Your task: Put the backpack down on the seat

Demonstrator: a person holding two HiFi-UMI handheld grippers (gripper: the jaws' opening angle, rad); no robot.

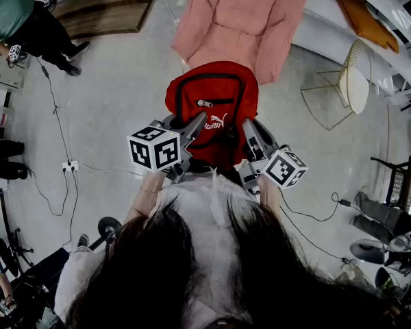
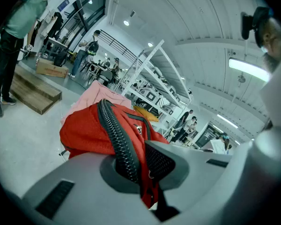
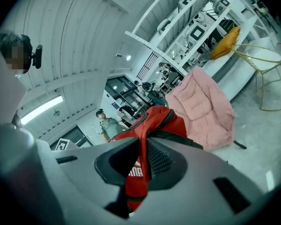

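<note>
A red backpack (image 1: 212, 101) with black zippers and a white logo hangs in the air in front of me, above the floor. It is short of the pink padded seat (image 1: 243, 19) that stands just beyond it. My left gripper (image 1: 194, 127) is shut on the pack's left top edge. In the left gripper view the black zipper band (image 2: 113, 130) runs straight into the shut left gripper (image 2: 136, 168). My right gripper (image 1: 252, 141) is shut on the right top edge. The right gripper (image 3: 143, 161) pinches a fold of the red backpack (image 3: 152, 121), and the pink seat (image 3: 203, 107) shows behind.
A gold wire chair (image 1: 348, 82) stands right of the seat. A low wooden platform (image 1: 103, 9) and a person in a green top (image 1: 10, 9) are at the far left. Cables and a power strip (image 1: 70, 165) lie on the floor at left. White shelving (image 3: 192, 27) lines the back.
</note>
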